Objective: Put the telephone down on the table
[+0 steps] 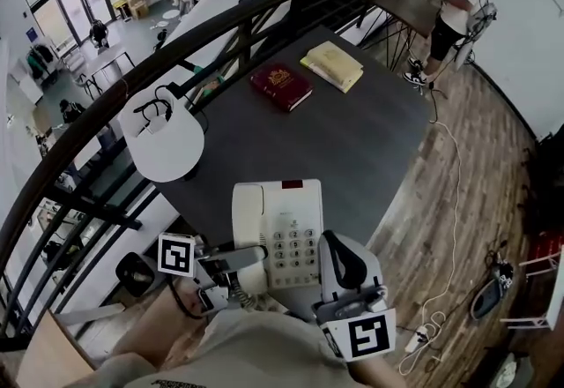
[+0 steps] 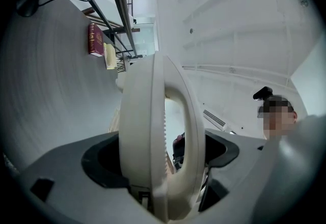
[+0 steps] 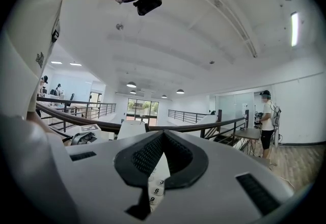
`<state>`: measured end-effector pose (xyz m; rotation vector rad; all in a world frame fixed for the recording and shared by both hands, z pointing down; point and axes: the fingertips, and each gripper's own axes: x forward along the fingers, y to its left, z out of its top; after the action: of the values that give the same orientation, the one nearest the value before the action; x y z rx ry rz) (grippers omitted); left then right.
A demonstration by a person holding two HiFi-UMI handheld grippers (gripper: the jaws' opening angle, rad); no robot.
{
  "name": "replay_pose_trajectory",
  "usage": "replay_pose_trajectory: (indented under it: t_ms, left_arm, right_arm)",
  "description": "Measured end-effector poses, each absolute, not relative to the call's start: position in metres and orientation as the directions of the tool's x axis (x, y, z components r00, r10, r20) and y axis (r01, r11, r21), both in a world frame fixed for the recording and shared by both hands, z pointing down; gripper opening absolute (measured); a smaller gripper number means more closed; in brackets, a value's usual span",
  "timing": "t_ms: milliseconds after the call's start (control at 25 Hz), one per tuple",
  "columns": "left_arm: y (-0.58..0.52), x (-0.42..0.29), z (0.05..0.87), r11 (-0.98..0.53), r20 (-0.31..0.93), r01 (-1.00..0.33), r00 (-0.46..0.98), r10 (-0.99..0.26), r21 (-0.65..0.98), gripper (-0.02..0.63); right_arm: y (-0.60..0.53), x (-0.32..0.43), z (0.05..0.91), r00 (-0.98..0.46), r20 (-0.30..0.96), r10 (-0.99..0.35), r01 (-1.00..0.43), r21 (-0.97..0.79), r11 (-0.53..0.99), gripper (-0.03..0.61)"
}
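Note:
A cream push-button telephone (image 1: 278, 227) hangs over the near edge of the dark table (image 1: 352, 139), held from both sides. My left gripper (image 1: 245, 258) is shut on its left side by the handset; in the left gripper view the white body (image 2: 140, 131) fills the gap between the jaws. My right gripper (image 1: 339, 263) is shut on the right edge. In the right gripper view a strip of the keypad (image 3: 153, 190) shows between the dark pads (image 3: 178, 154). Whether the telephone touches the table cannot be told.
A red book (image 1: 280, 85) and a yellow book (image 1: 333, 65) lie at the table's far side. A white round stand (image 1: 163, 144) with cables is at the left by the curved railing (image 1: 220, 25). A person (image 1: 458, 7) stands at the back right. Wooden floor lies to the right.

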<state>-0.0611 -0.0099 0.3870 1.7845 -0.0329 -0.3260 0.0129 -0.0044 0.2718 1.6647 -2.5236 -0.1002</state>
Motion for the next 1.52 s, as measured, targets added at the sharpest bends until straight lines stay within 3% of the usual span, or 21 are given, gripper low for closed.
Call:
replay_pose_trajectory:
  t_ms: [1520]
  left_arm:
    - [-0.114,-0.011,0.423,-0.179,-0.114,0.073,0.966,-0.234,0.981,0.422]
  right_arm:
    - [-0.109,0.069,0.319,-0.386,0.115,-0.915,-0.920,0.016,0.391,0.000]
